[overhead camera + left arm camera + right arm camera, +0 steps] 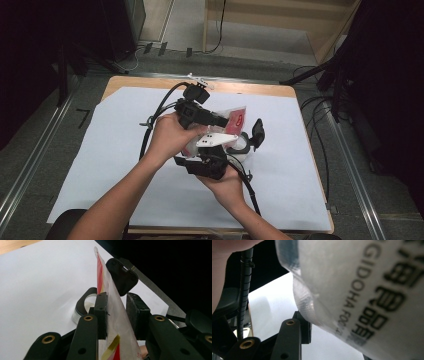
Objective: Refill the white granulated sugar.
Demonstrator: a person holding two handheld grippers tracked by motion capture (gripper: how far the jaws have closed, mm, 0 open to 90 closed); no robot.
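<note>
Near the centre of the high view, both hands met over the white sheet [100, 165] covering the worktop [280, 90]. The left tool [116, 315] had its two pads partly closed on a translucent plastic pouch [110, 295] with red and yellow print, which stood edge-on between them, rising toward the top middle of the left gripper view. Behind the pouch, a small clear container with a black flip lid [122, 275] sat on the sheet. In the right gripper view, the pouch [367, 290] filled the upper right, its black lettering blurred; one pad of the right tool [210, 167] sat at its lower edge, but whether that tool gripped it could not be told.
</note>
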